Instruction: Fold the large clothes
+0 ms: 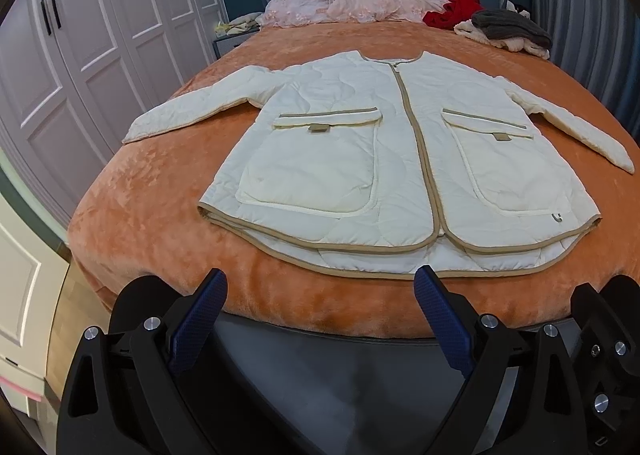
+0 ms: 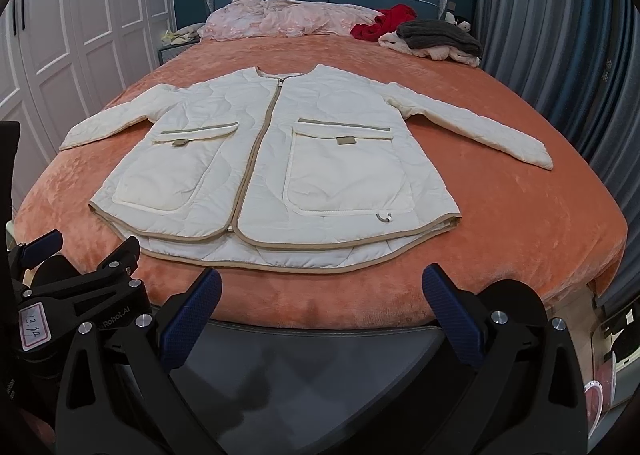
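Observation:
A cream quilted jacket (image 1: 384, 159) with tan trim lies flat, front up and zipped, on the orange bedspread (image 1: 160, 207), both sleeves spread out to the sides. It also shows in the right wrist view (image 2: 276, 171). My left gripper (image 1: 320, 283) is open and empty, hovering off the foot of the bed just short of the jacket's hem. My right gripper (image 2: 322, 279) is open and empty, also at the foot of the bed near the hem. The left gripper's body shows at the left edge of the right wrist view (image 2: 76, 279).
A pile of clothes, red (image 1: 456, 9), grey and cream, lies at the bed's far right. A pink quilt (image 1: 344, 3) is bunched by the blue headboard. White wardrobes (image 1: 80, 35) stand to the left, grey curtains (image 2: 560, 35) to the right.

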{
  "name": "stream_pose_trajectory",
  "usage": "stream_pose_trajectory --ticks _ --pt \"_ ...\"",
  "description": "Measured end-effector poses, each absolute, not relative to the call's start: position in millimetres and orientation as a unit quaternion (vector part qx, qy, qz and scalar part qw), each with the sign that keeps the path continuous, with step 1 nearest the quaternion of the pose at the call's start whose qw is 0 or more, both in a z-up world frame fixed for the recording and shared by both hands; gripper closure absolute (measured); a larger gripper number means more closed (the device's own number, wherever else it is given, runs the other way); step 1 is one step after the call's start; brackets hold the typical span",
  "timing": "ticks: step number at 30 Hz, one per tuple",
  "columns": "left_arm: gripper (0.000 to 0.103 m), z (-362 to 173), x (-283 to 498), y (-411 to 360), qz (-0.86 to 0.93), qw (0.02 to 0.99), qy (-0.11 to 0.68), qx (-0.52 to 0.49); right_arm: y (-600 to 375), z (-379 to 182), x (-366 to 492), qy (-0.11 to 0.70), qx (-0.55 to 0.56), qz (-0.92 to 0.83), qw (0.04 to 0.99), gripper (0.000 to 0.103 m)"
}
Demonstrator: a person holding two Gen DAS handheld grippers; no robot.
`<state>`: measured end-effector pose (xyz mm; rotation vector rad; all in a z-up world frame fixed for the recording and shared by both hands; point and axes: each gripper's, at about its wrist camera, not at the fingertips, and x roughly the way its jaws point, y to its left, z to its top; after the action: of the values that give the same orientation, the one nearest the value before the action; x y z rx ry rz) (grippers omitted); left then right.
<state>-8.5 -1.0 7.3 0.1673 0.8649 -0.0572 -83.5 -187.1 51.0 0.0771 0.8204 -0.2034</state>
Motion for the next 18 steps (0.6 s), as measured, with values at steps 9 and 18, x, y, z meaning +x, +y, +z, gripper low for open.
stream_pose_trajectory --ticks 9,18 --pt "0.011 8.7 -6.1 5.1 -0.028 0.905 0.416 0.081 -187.1 51.2 -83.4 0.398 0.036 -0.098 0.912 0.005" --pt "0.011 8.6 -7.8 1.2 -0.027 0.905 0.415 0.083 -185.0 51.0 -83.6 0.398 0.036 -0.097 0.912 0.005"
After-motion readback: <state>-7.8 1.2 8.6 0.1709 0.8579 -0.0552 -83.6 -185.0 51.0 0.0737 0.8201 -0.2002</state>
